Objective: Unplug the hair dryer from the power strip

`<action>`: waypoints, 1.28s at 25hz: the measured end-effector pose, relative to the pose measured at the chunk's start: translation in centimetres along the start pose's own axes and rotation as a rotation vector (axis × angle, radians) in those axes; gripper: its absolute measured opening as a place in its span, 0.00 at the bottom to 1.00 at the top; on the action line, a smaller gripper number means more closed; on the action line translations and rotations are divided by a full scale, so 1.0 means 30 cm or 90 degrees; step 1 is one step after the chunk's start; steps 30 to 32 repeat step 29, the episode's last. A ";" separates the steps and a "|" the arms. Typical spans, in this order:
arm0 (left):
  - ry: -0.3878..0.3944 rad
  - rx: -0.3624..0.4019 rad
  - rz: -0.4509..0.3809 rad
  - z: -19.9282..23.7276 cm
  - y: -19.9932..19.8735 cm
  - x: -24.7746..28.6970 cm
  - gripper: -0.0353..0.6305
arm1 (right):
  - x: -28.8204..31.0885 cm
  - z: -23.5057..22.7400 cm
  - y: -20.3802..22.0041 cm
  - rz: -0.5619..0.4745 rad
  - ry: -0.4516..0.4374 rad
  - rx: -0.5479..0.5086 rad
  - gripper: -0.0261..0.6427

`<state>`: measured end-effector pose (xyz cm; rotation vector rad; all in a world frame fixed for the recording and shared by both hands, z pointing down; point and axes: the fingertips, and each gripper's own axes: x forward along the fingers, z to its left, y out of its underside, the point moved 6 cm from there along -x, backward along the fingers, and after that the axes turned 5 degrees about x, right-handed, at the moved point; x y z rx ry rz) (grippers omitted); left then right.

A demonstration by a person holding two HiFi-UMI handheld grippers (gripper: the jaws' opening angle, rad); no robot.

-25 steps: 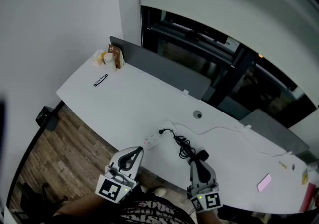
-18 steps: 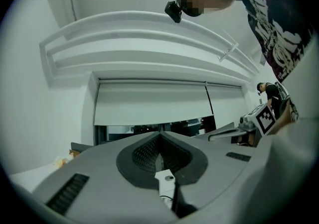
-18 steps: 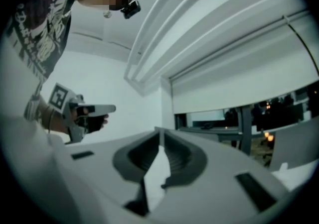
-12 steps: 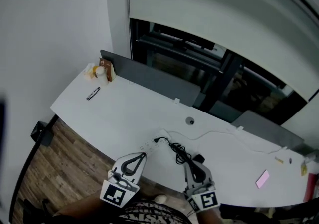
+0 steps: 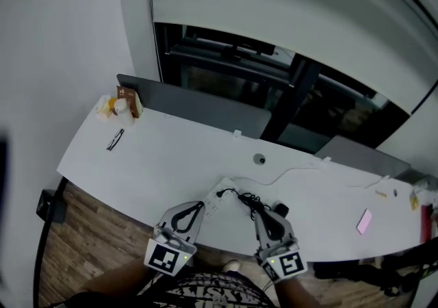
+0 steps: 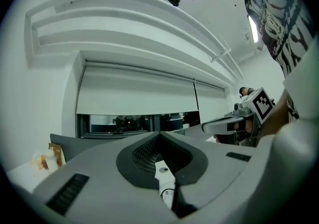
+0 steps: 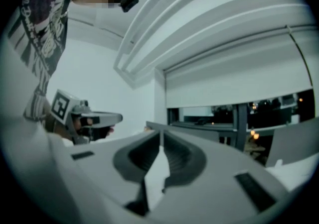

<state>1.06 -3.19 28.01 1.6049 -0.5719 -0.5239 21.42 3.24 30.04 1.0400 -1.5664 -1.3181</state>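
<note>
Left gripper point(image 5: 198, 206) — jaws together — near power strip point(image 5: 213, 198).

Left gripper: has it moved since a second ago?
Yes. The left gripper has pushed farther in over the desk's front edge, and its claw tip now sits closer to the strip.

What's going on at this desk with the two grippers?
A person holds a gripper in each hand at the near edge of the white desk. The left gripper, jaws shut, points at the white power strip. The right gripper, also shut, sits by the black hair dryer and its bundled cord. Neither grips anything, and the plug looks seated in the strip, so the unplugging is not yet done.
</note>
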 end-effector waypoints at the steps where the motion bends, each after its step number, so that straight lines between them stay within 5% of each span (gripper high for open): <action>1: 0.007 -0.003 -0.002 0.023 0.008 0.003 0.09 | 0.015 0.010 0.001 0.007 0.009 0.003 0.11; 12: 0.043 -0.059 0.014 0.147 0.135 0.058 0.09 | 0.101 0.067 -0.003 0.039 0.075 -0.029 0.09; 19: 0.056 0.038 -0.027 0.069 0.076 0.164 0.09 | 0.040 -0.023 -0.022 0.007 0.045 -0.084 0.09; 32: -0.042 -0.027 -0.025 -0.196 0.011 0.258 0.09 | -0.092 -0.233 0.006 0.009 -0.034 -0.070 0.09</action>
